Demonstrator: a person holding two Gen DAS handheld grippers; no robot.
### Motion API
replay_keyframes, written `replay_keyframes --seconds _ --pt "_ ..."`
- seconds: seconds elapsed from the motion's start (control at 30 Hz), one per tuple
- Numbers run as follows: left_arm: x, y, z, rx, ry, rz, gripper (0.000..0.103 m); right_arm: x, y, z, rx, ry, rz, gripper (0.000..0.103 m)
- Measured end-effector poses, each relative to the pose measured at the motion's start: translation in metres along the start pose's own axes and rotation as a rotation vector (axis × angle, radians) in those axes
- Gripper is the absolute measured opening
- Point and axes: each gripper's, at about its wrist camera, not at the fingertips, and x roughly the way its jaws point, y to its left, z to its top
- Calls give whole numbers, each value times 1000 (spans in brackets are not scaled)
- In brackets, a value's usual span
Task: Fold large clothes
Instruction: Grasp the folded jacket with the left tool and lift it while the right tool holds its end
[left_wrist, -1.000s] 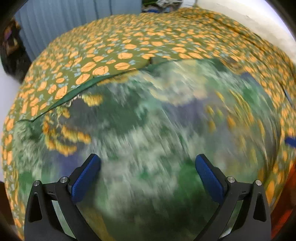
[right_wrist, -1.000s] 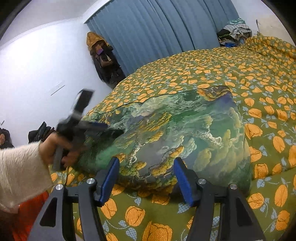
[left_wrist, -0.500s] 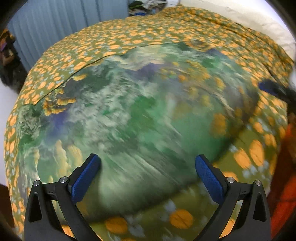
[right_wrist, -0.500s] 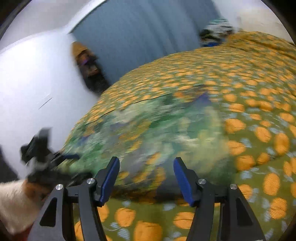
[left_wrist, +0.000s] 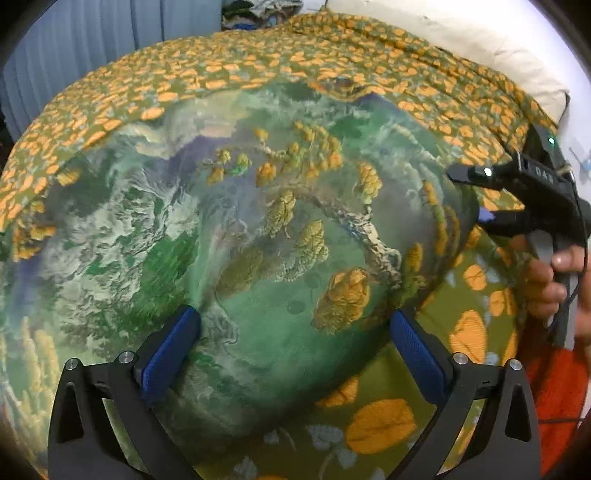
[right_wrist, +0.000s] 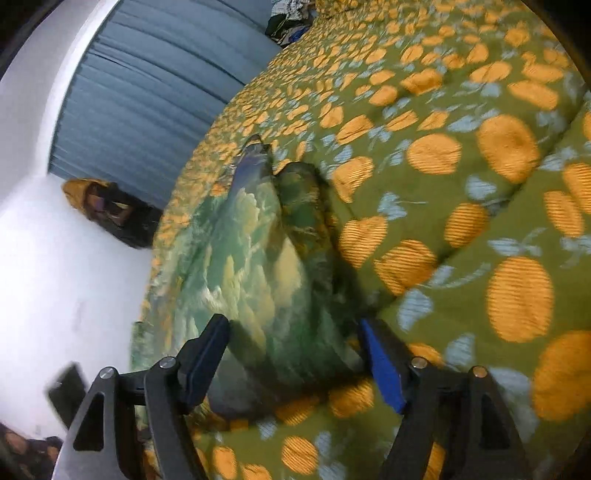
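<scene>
A large cloth (left_wrist: 266, 229) printed with a green landscape lies spread flat on the bed (left_wrist: 332, 55). My left gripper (left_wrist: 291, 325) hovers over the cloth's near edge, open, with nothing pinched. At the cloth's right edge a hand (left_wrist: 546, 280) holds my right gripper (left_wrist: 469, 194). In the right wrist view the picture is rolled sideways and the right gripper (right_wrist: 293, 332) has its jaws opening. A folded corner of the cloth (right_wrist: 273, 266) lies between them, and the pads do not press on it.
The bedspread (right_wrist: 461, 184) is olive with orange flowers. A blue curtain (right_wrist: 147, 92) hangs behind the bed, with a dark bundle (right_wrist: 110, 210) by the white wall. A heap of clothes (left_wrist: 258, 11) and a cream pillow (left_wrist: 461, 44) sit at the far end.
The right wrist view has rolled sideways and dropped toward the cloth's corner, and its jaws have widened. The left gripper has slid toward the cloth's near right edge. The right gripper now shows in its view.
</scene>
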Motion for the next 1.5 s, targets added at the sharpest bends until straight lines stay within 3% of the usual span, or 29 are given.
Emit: replay_keyframes --seconds 0.07,0.13,0.17,0.2,0.27,0.33,0.4,0.5,0.57,0.7,0.77,0.9,0.93,0.97,1.0,1.07,1.13,1.17,1.2,1.3,1.4,1.5 --pt "1 4 2 -23 -5 -20 102 15 -8 6 24 46 9 78" --pt "-2 8 4 -41 1 -44 102 18 -6 7 8 63 4 63" --pt "-2 11 6 -52 7 -59 102 16 -4 7 2 71 14 48" --pt "-3 12 6 -57 11 -69 102 12 -2 6 4 67 30 40" --pt "-3 13 9 -58 31 -73 102 2 5 4 -1 49 62 33" --pt "-15 12 21 -60 63 -29 96 -10 20 -2 -57 11 62 31" --pt "-37 13 39 -76 40 -19 91 -23 50 -12 -173 -42 41 30" --pt "-78 5 77 -71 -19 -74 92 -36 95 -32 -344 -104 22 30" --pt "-96 -6 103 -42 -15 -122 93 -42 121 -43 -464 -141 -9 30" --pt "-95 -34 143 8 99 -191 94 -43 179 -81 -724 -196 -51 30" --pt "-81 -47 151 47 163 -159 94 -35 201 -99 -849 -205 -65 29" --pt "-49 -61 142 177 264 90 93 -28 220 -137 -1018 -214 -80 29" --pt "-41 -62 136 205 279 148 88 -26 223 -143 -1045 -215 -83 29" --pt "-37 -60 131 219 283 182 56 -25 224 -148 -1066 -214 -85 29" --pt "-34 -56 127 214 287 191 37 -25 223 -152 -1076 -219 -92 29" --pt "-41 -38 125 127 267 108 28 -29 219 -151 -1061 -217 -86 33" --pt "-56 -17 124 62 235 64 27 -44 218 -152 -1036 -236 -44 42" --pt "-67 -5 123 45 219 47 27 -52 216 -151 -1031 -244 -9 52" --pt "-76 6 122 36 205 40 27 -64 213 -150 -1024 -258 50 54" --pt "-109 49 119 -22 159 8 27 -78 207 -144 -972 -256 112 55" --pt "-135 99 109 -67 112 -4 27 -62 205 -126 -876 -195 73 54" --pt "-143 143 99 -161 87 -50 28 -38 224 -124 -881 -125 63 39"
